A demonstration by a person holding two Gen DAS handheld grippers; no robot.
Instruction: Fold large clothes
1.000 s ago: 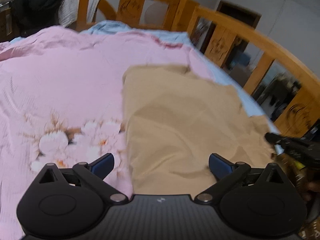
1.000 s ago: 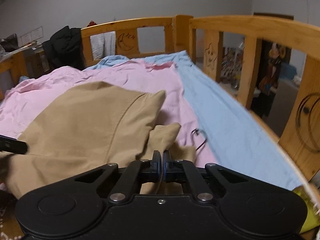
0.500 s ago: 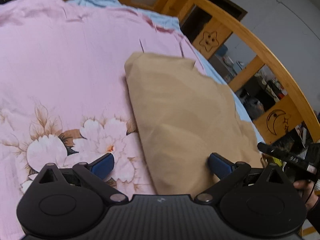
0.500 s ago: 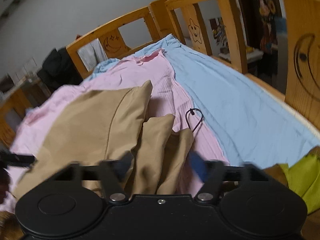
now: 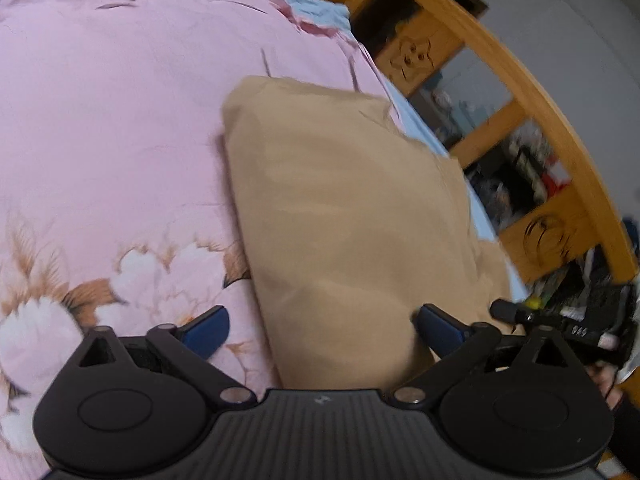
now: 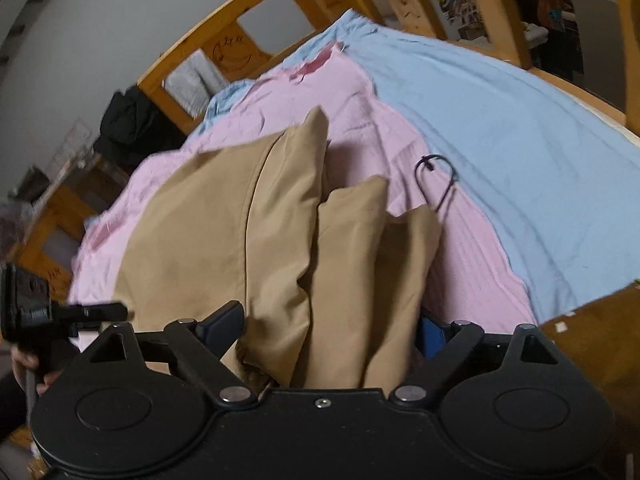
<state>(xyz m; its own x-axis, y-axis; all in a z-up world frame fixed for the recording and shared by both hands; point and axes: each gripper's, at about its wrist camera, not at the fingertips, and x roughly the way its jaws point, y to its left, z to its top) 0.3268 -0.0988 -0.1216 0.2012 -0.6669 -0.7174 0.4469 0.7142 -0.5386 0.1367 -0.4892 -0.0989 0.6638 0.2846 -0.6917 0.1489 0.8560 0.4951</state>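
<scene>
Right claw (image 6: 332,330) opening over tan garment (image 6: 248,224) (unpinched)

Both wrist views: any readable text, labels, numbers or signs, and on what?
No text reads clearly.
Right gripper's body: small white characters, too blurred to read.
Left gripper's base: small pale logo mark, no letters.
Bed rail: carved star face and moon, pictures only.

The near end of the tan garment (image 6: 276,248) is disappearing behind the right gripper (image 6: 330,326) body, so its hem is hidden. The gripper's right pad (image 6: 432,332) is mostly hiding behind the cloth folds. Clutter behind the wooden bed rail (image 5: 532,92) is blurring past recognition in the left view.
</scene>
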